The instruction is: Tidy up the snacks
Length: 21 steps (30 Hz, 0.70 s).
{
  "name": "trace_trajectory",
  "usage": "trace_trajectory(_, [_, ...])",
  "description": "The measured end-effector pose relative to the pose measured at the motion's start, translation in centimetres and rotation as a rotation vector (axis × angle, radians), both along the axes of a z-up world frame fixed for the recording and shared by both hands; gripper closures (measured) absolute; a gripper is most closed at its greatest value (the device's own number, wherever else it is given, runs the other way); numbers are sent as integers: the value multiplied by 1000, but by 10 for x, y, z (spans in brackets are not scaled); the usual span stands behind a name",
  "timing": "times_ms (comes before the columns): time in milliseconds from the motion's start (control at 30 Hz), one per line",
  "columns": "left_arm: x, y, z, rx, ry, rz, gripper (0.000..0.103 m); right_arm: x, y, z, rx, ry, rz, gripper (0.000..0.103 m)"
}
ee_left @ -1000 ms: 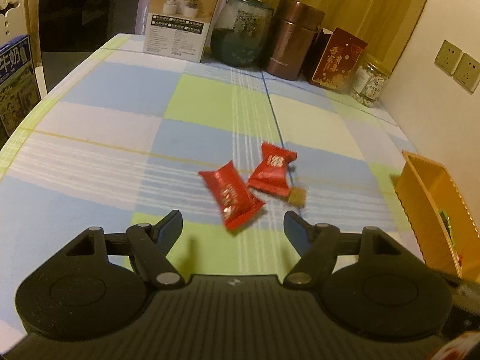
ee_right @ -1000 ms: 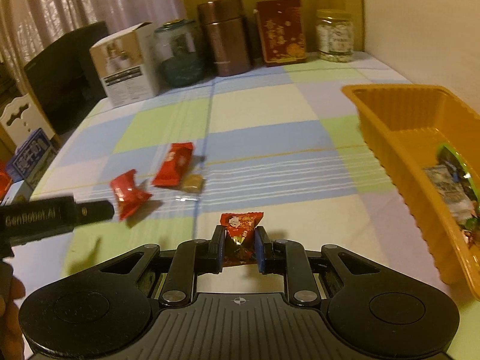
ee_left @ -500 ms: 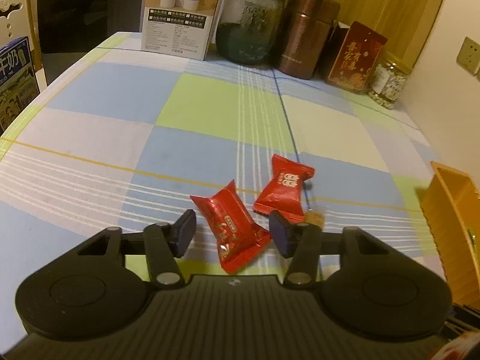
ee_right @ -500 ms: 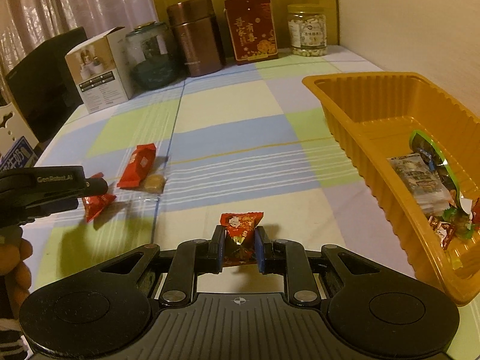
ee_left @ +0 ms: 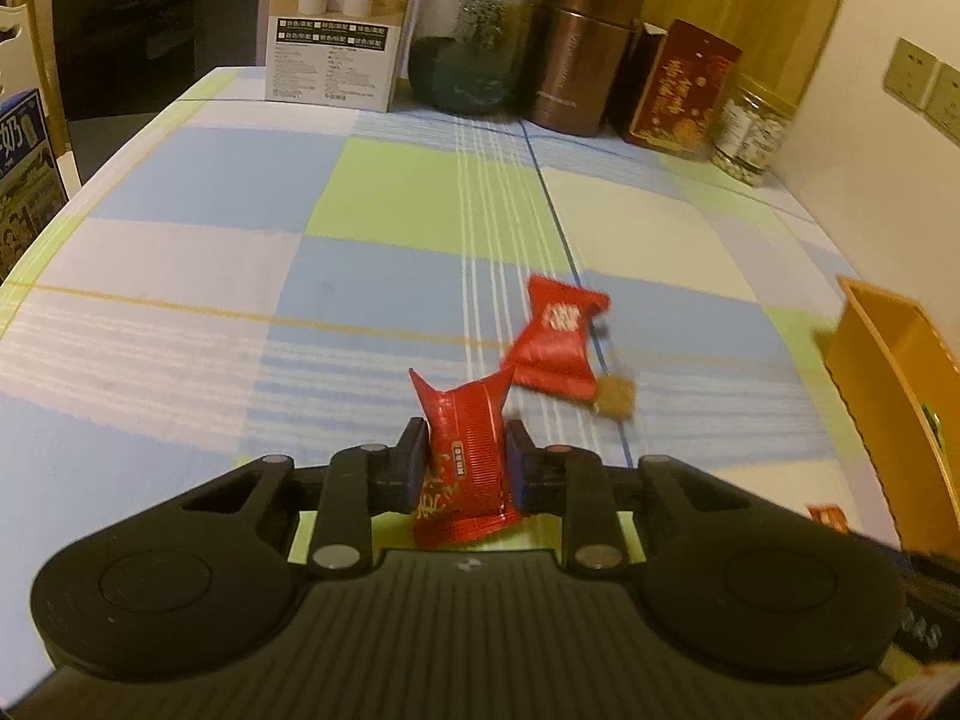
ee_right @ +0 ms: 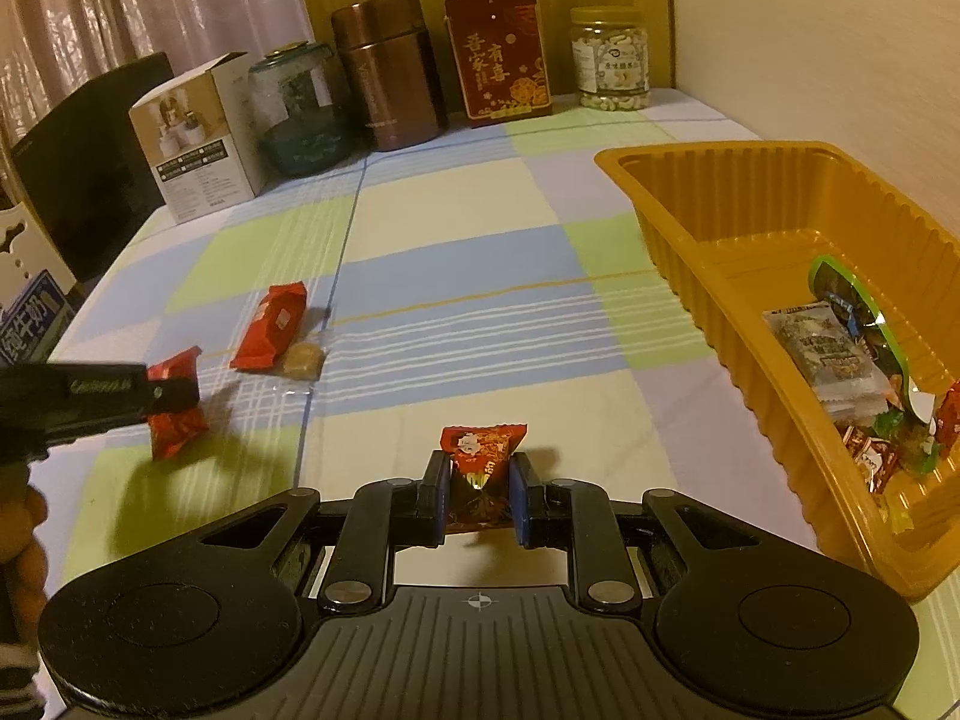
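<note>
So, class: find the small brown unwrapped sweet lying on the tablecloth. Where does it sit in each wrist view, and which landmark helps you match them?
Left wrist view: the brown sweet lies right of centre, at the lower right corner of the flat red packet.
Right wrist view: brown sweet left of centre, beside the same packet.
Shared landmark: the copper canister at the table's far end.

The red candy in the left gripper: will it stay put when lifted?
Probably. The red candy looks light, and the left gripper pinches its middle. Its crinkled foil ends flare out, so it may flex or slip a little.
</note>
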<state>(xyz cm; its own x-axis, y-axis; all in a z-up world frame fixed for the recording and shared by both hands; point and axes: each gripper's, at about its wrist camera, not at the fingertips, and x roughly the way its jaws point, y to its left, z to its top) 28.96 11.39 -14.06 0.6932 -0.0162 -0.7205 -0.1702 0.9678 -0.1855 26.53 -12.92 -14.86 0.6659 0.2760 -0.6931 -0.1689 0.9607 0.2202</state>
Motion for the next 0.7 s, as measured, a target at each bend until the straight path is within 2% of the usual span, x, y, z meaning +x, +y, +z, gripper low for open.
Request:
trace_trajectory(400, [-72, -29, 28, 13, 32, -72, 79, -33, -10, 26, 31, -16, 10, 82])
trace_trajectory(700, [-114, -47, 53, 12, 19, -100, 79, -67, -30, 55, 49, -52, -1, 82])
